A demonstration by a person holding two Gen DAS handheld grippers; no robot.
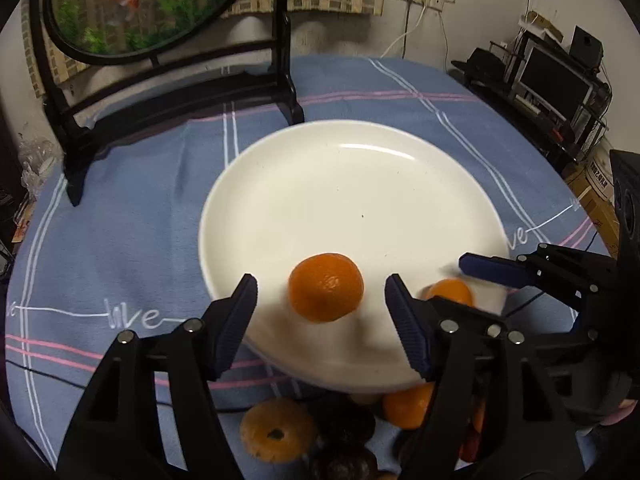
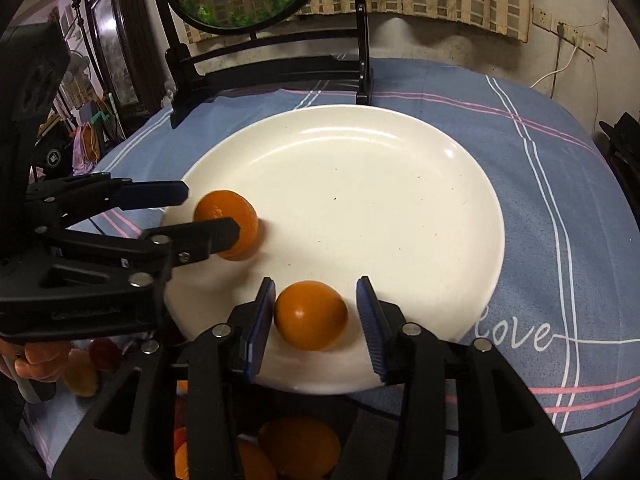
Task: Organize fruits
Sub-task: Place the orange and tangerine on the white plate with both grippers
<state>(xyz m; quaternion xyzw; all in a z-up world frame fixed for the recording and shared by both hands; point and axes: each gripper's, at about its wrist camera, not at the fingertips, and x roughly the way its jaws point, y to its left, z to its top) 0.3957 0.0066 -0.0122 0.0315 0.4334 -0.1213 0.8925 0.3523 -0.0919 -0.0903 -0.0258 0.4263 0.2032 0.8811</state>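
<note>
A white plate (image 1: 400, 184) is seen on a surface covered with a blue cloth (image 1: 120, 240), and it serves as the landmark for all else.

The left gripper (image 1: 321, 294) is held over the plate's near rim with its fingers (image 1: 236, 320) spread wide. An orange (image 1: 326, 287) is seen in the gap between them, on the near part of the plate, with clear space on both sides; it is touched by neither finger. In the right wrist view the same gripper (image 2: 210, 214) reaches in from the plate's left side, one finger (image 2: 204, 236) passing in front of this orange (image 2: 228, 222).

The right gripper (image 2: 316, 312) is likewise held over the near rim, its fingers (image 2: 262, 320) parted. A second orange (image 2: 311, 315) lies between them on the plate. It is close against the left finger, though actual contact cannot be told, and a plain gap is left on the right side. Nothing is gripped. In the left wrist view this orange (image 1: 450, 292) is partly hidden behind a left finger, and one blue fingertip (image 1: 494, 270) of the right gripper is seen over the rim.

Off the plate, just beyond its near rim, more fruit is gathered on the cloth: another orange (image 1: 408, 406), a yellowish ring-shaped piece (image 1: 276, 430) and dark round pieces (image 1: 344, 426).

A black stand (image 1: 176, 76) holding a round goldfish picture (image 1: 144, 0) is set at the plate's far side.
</note>
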